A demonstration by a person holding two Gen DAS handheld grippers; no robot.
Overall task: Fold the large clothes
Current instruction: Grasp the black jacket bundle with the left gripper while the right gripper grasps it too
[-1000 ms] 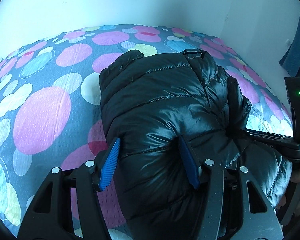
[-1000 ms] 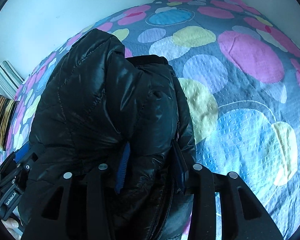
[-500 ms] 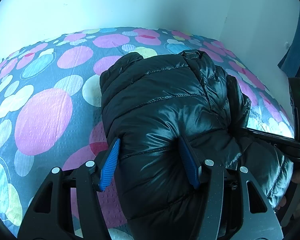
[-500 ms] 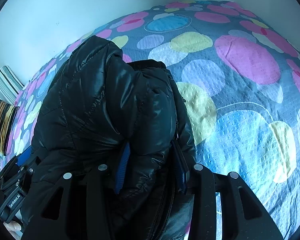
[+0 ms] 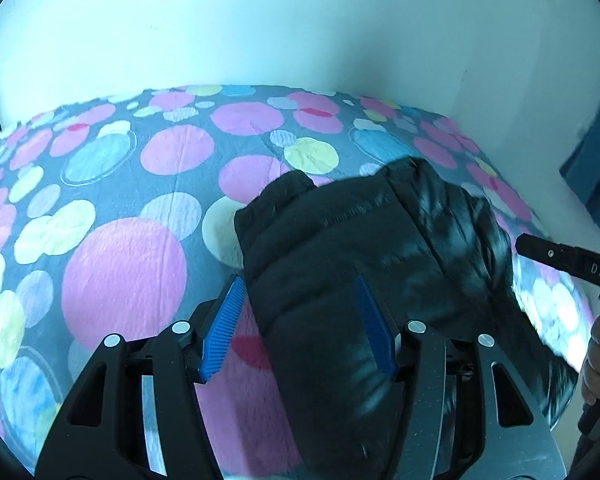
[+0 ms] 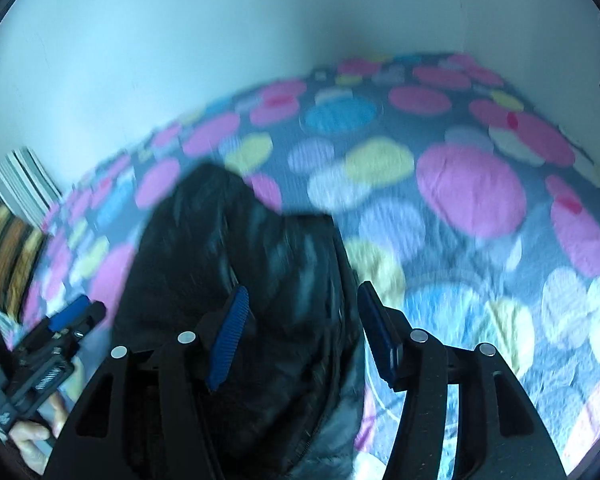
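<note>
A black shiny puffer jacket (image 5: 352, 248) lies folded into a thick bundle on the bed; it also shows in the right wrist view (image 6: 260, 264). My left gripper (image 5: 298, 322) is open, its blue pads standing apart over the near left part of the bundle. My right gripper (image 6: 300, 328) is open too, its pads apart over the bundle's near right part. Neither holds the fabric. Each gripper shows at the edge of the other's view: the right one (image 5: 568, 260) and the left one (image 6: 56, 336). Both views are motion-blurred.
The bed has a grey cover with pink, blue and yellow circles (image 5: 124, 280). White walls (image 5: 300, 20) stand behind it. A striped cushion (image 6: 8, 240) lies at the far left. A blue panel (image 5: 596, 168) is at the right.
Both grippers have let go of the jacket and opened wider. They have pulled back and tilted up, so more wall shows and the jacket sits lower in both views.
</note>
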